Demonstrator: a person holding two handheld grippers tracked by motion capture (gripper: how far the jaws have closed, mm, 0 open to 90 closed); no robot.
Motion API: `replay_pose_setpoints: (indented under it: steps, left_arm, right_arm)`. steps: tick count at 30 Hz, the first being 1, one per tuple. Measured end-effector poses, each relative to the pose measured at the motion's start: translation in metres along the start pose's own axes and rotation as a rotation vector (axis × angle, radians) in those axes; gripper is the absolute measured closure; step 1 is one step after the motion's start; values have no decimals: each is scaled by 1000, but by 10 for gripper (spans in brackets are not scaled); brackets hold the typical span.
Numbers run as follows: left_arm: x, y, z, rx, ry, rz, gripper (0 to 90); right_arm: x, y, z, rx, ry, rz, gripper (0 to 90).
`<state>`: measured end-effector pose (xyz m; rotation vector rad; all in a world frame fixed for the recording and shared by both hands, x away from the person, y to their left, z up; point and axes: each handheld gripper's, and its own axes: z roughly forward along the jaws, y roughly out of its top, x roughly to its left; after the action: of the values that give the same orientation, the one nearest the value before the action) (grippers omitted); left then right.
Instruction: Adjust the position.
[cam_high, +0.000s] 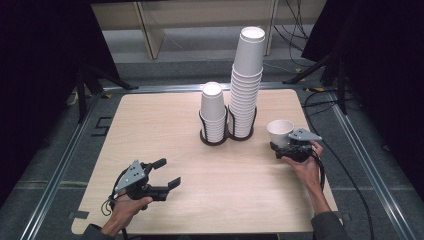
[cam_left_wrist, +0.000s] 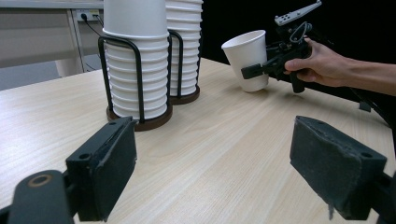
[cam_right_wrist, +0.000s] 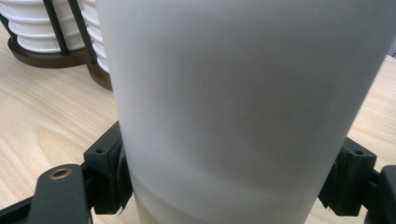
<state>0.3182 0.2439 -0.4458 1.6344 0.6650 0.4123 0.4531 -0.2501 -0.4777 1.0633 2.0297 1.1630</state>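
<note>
On the right side of the wooden table (cam_high: 165, 125), seen from the high view, the right claw (cam_high: 281, 146) is clamped on a single white paper cup (cam_high: 279, 132). The cup stands upright with its open mouth up, near the table's right edge. A person's right hand (cam_high: 306, 162) holds that claw. Near the middle of the table stand two stacks of white cups in black wire holders. The short stack (cam_high: 213, 112) is on the left and the tall stack (cam_high: 246, 82) is just beside it on the right. The left claw (cam_high: 167, 173) is low at the front left of the table, with its jaws apart and nothing between them. A left hand (cam_high: 127, 207) holds it.

From the left gripper view, the left claw (cam_left_wrist: 212, 172) has its two black jaws wide apart over bare table. Farther off, the paper cup (cam_left_wrist: 247, 59) is tilted a little, held at its side by the right claw (cam_left_wrist: 252, 71).

Up close in the right gripper view, the paper cup (cam_right_wrist: 233, 107) sits between the two black jaws, which press on both of its sides. The stack holders (cam_right_wrist: 51, 49) are behind it on the left.
</note>
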Motion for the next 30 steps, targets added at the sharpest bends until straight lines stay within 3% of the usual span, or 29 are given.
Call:
replay_pose_setpoints:
  steps: [3, 5, 7, 8, 9, 10, 11, 13, 14, 17, 20, 25, 30]
  left_arm:
    - [0, 0, 1, -5, -8, 2, 143]
    - [0, 0, 1, -6, -8, 1, 143]
    - [0, 0, 1, -6, -7, 0, 144]
    - [0, 0, 1, -6, -7, 0, 144]
    - [0, 0, 1, -6, -7, -1, 144]
    - [0, 0, 1, -7, -7, -1, 144]
    - [0, 1, 0, 6, 1, 1, 143]
    - [0, 0, 1, -8, -8, 0, 143]
    - [0, 1, 0, 13, 4, 2, 144]
    - [0, 1, 0, 16, 5, 2, 144]
    - [0, 0, 0, 16, 2, 6, 144]
    - [0, 0, 0, 19, 4, 7, 144]
    - [0, 0, 0, 19, 4, 5, 143]
  right_arm:
    - [0, -1, -2, 18, 11, 30, 208]
    - [-2, -1, -4, 21, 15, 24, 208]
    - [-1, -2, -6, 33, 22, 61, 208]
    - [-1, -2, -6, 33, 22, 61, 208]
    - [-4, -2, -5, 19, 10, 22, 209]
    - [-1, -3, -6, 25, 11, 68, 212]
    - [-3, -2, -5, 13, 3, 18, 214]
    - [-2, -2, -4, 9, 11, 32, 215]
    - [-1, 0, -4, -21, 14, 67, 216]
    - [-3, 2, 0, -71, 5, 70, 216]
    - [-3, 2, 5, -80, 0, 73, 215]
    - [-3, 1, 14, -31, -13, 72, 213]
    - [-4, -1, 12, -28, -12, 78, 210]
